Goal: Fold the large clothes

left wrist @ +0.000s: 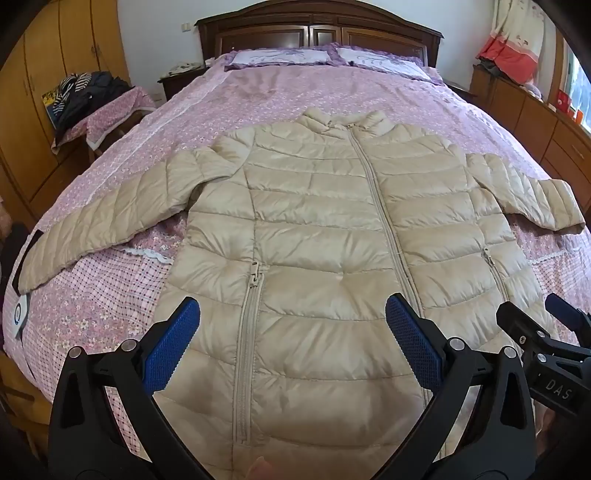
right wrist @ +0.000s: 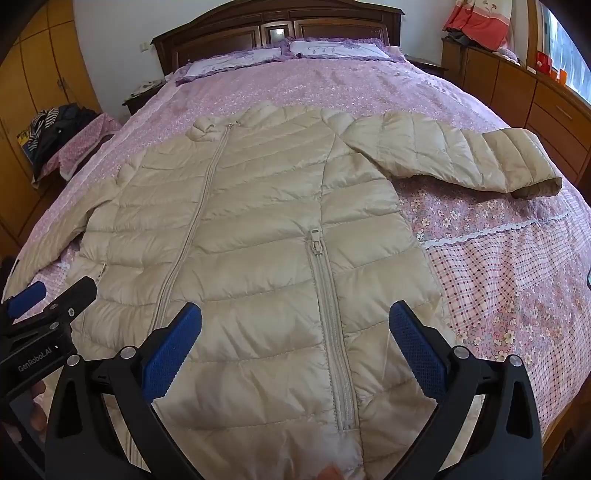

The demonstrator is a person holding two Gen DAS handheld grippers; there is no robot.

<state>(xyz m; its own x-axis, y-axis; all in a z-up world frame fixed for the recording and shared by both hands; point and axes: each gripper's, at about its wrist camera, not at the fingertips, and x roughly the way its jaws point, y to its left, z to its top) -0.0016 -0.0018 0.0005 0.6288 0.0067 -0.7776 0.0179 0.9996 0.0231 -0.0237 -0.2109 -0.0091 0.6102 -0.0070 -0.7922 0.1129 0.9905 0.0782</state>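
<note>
A beige quilted puffer jacket [left wrist: 314,221] lies flat, front up and zipped, on the pink bed, collar toward the headboard, both sleeves spread out. It also shows in the right wrist view [right wrist: 258,229]. My left gripper [left wrist: 291,317] is open and empty, held above the jacket's lower left part near a pocket zipper [left wrist: 251,332]. My right gripper [right wrist: 295,321] is open and empty above the lower right part, over the other pocket zipper [right wrist: 332,314]. Each gripper shows at the edge of the other's view, the right one [left wrist: 546,332] and the left one [right wrist: 48,310].
The bed has a pink floral cover [left wrist: 295,92], two pillows [left wrist: 280,57] and a dark wooden headboard [left wrist: 317,29]. A chair piled with clothes [left wrist: 88,96] stands at the left, by wooden wardrobes [left wrist: 55,55]. A low wooden cabinet [right wrist: 535,99] runs along the right.
</note>
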